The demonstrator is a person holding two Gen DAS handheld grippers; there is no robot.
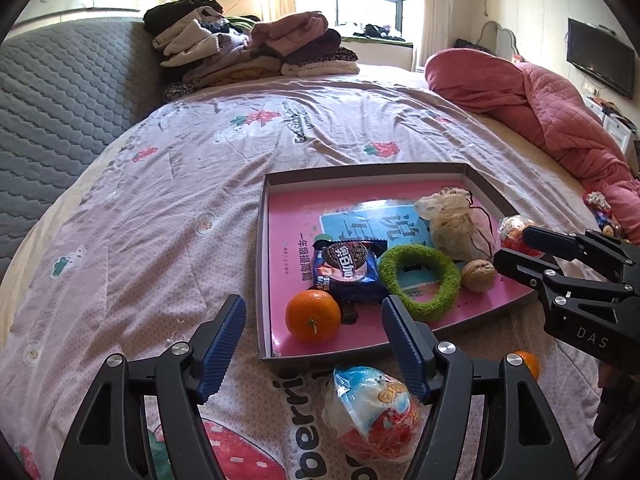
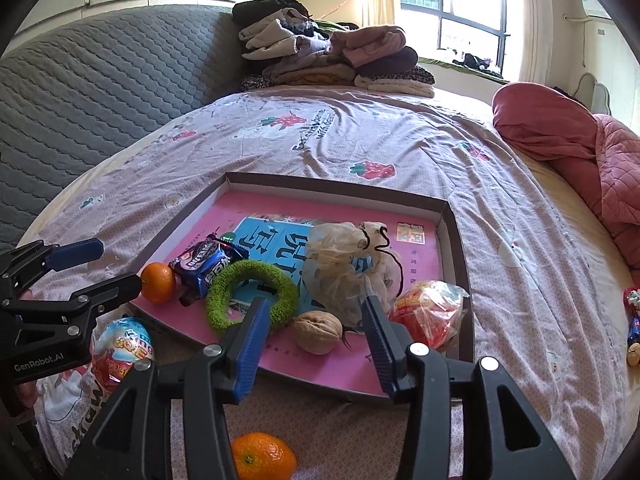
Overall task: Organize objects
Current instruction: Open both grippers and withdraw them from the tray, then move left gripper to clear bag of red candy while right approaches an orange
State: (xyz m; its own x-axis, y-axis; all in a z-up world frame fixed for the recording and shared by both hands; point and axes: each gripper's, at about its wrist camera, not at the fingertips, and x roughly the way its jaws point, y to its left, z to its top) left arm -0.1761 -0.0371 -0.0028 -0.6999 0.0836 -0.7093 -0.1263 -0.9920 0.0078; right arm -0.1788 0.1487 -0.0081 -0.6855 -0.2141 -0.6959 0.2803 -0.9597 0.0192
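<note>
Jaws of the left gripper [image 1: 314,346] stand spread wide with nothing pinched; the jaws of the right gripper [image 2: 312,340] stand partly spread, also empty. No earlier view is at hand, so only this stance can be told.

Between them on the bed lies the shallow grey cardboard tray [image 2: 454,216], lined with a pink printed sheet, which already holds a round orange mandarin [image 1: 313,315], a dark blue foil biscuit packet [image 1: 347,274], a fuzzy green ring [image 1: 418,282], a brown walnut [image 2: 317,332], a cream drawstring pouch [image 2: 348,268] and a red snack in clear wrap [image 2: 430,310].

What is left outside decides the next move, I judge. A plastic-wrapped toy egg, red below and white-blue above [image 1: 370,414], lies on the strawberry-print bedcover [image 1: 160,184] just short of the tray's near wall, directly under and between the left jaws, its long axis running slantwise toward the lower right of the left wrist view. A second orange mandarin [image 2: 262,456] lies below the right jaws, outside the tray. So the left hand is nearer the egg, the right nearer the loose mandarin.

Writing: the biscuit packet carries Chinese characters resembling the Oreo mark; the sheet shows large Chinese characters on blue; the bedcover reads "berri…" and "straw…"; one gripper body reads "GenRobot.AI", the other "DAS".
</note>
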